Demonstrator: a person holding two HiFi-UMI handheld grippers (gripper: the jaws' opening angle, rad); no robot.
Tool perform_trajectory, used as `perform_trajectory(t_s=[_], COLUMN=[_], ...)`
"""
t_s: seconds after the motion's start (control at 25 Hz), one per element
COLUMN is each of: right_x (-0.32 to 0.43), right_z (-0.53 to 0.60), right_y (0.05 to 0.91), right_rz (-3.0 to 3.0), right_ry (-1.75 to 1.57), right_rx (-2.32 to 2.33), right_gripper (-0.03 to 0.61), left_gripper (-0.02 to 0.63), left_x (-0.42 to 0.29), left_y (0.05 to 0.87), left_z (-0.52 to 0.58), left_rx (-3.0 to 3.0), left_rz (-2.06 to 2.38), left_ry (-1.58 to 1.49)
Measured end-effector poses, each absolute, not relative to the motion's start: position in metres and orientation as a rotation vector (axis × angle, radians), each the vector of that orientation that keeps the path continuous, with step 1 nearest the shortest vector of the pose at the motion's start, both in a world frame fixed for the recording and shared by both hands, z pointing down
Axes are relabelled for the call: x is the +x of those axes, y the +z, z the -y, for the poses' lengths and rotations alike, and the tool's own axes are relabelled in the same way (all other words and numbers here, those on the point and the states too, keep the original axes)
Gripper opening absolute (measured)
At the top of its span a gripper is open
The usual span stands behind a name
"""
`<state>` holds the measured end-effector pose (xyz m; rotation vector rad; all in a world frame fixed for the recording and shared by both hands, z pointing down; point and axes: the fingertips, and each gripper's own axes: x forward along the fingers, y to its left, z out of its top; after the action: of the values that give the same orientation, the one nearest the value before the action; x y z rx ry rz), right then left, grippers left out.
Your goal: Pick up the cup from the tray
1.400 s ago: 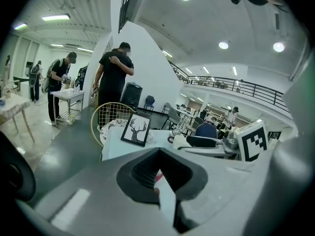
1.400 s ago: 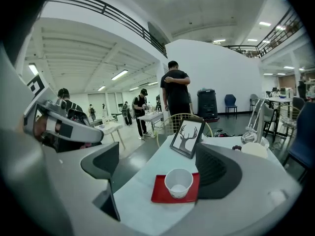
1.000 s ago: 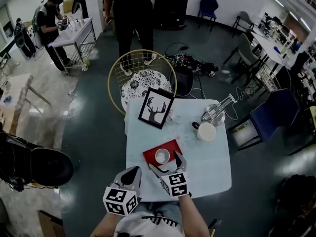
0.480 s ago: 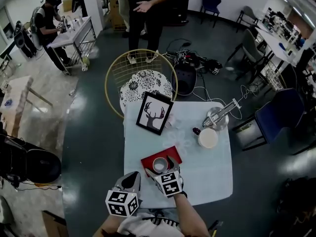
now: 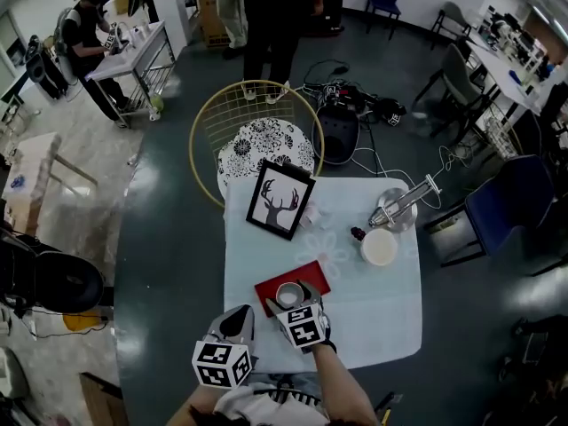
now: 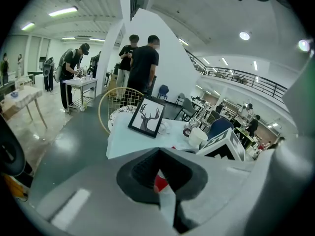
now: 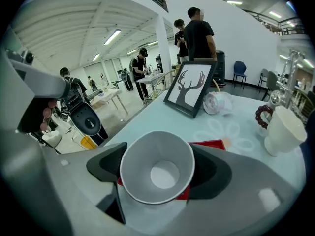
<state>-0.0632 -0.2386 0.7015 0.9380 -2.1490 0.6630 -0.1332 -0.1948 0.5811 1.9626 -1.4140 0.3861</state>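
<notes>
A white paper cup (image 5: 288, 293) stands upright on a red tray (image 5: 316, 276) near the front of the pale blue table (image 5: 373, 309). My right gripper (image 5: 290, 298) reaches down over the tray. In the right gripper view the cup (image 7: 157, 173) fills the gap between the dark pads (image 7: 106, 163), and both touch its wall. The jaws have just been closing on the cup, with the tray (image 7: 209, 144) showing behind. My left gripper (image 5: 238, 319) hangs at the table's front edge, left of the tray, shut with nothing in it; in the left gripper view (image 6: 165, 195) only a red sliver shows past its jaws.
A framed deer picture (image 5: 280, 199) leans at the table's back left. A white mug (image 5: 379, 247) and a metal stand (image 5: 395, 209) sit at the back right. A gold wire chair (image 5: 257, 136) stands beyond the table, and people stand further off.
My right gripper has come down and forward over the tray, and its jaws now sit round the cup. The left gripper has sunk slightly.
</notes>
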Motion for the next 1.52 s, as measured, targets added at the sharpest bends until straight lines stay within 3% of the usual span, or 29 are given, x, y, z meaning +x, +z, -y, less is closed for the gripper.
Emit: perform_trajectory(t_s=[0.36,1.0,1.52], right_x=[-0.053,0.085,0.149], right_z=[0.235,0.224,0.193], right_y=[0.681,0.662,0.664], right_rz=[2.174,2.024,2.003], right_ry=[0.677,0.710,0.823], right_rx=[0.971,1.302,1.424], right_gripper=[0.382,0.380,0.380], left_gripper=[0.000,0.000,0.000], left_x=[-0.140,-0.102,-0.050], left_y=[0.574,0.569,0.576], left_z=[0.201,0.212,0.198], left_rx=[1.950,2.055,2.103], left_rz=[1.470,1.387,1.236], left_ry=[0.360,0.350,0.397])
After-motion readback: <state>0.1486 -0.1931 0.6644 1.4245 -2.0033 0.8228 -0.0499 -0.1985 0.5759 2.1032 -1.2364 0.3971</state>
